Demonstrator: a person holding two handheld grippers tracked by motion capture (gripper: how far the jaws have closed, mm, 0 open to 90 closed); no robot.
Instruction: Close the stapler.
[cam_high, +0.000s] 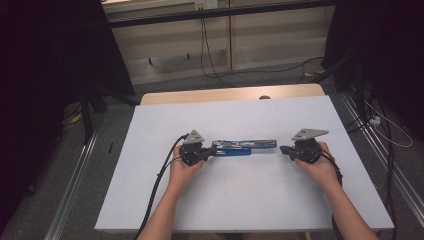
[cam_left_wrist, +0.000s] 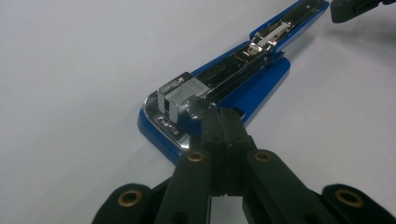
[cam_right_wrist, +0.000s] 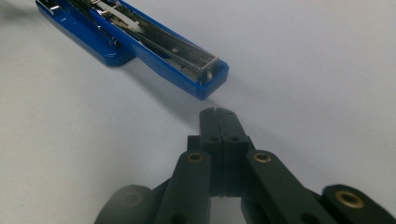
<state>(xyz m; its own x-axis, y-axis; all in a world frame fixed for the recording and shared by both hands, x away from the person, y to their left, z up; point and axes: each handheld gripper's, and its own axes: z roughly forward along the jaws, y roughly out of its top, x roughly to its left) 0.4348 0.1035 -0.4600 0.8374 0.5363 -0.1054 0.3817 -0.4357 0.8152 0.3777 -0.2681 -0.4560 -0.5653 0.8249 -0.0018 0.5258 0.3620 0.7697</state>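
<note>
Left gripper (cam_left_wrist: 223, 114): jaws fully closed, empty, tips touching the staple-strip end of the blue-and-chrome stapler (cam_left_wrist: 224, 79), which lies folded open flat mid-counter (cam_high: 150, 200). Right gripper (cam_right_wrist: 218, 113): jaws closed, empty, just short of the far end. Risks: a nudge skids the stapler across the smooth sheet; loose staples spill out.

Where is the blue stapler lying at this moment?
In the high view, the opened blue stapler lies mid-table on the white sheet, between the left gripper and the right gripper.
</note>
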